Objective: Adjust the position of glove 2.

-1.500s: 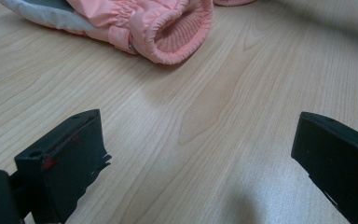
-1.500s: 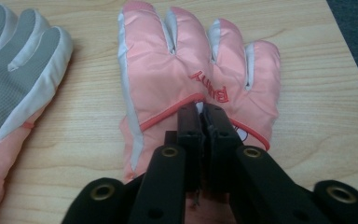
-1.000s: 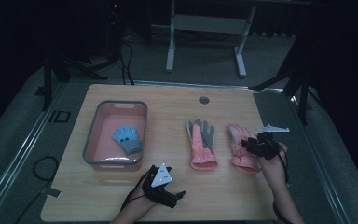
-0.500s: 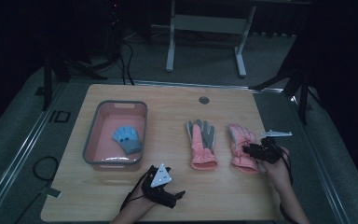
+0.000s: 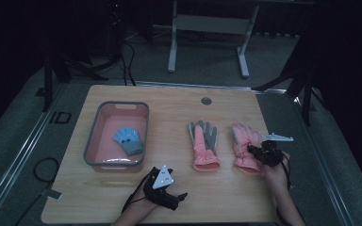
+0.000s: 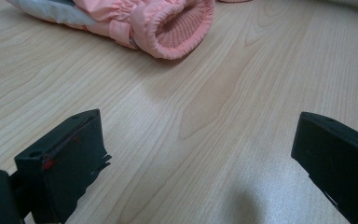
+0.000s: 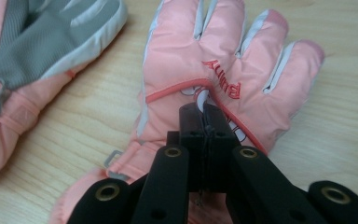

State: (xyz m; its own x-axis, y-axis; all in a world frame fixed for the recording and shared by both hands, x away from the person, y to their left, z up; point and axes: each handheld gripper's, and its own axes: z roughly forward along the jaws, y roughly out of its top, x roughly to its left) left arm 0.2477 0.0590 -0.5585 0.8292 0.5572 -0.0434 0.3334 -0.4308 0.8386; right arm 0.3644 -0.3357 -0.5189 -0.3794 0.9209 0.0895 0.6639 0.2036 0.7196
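Pinching the pink glove (image 7: 214, 79), right tool (image 7: 205, 109) hides its middle.

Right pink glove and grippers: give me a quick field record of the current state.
right pink glove: flat on the table, back up, fingertips pointing away from the person
right gripper: fingers have just closed, pinching a fold of the glove's back
left gripper: open, resting low over bare wood, nothing between its fingers
other pink glove: grey palm up, left of the held one, apart from it
pink bin: holds a small blue glove
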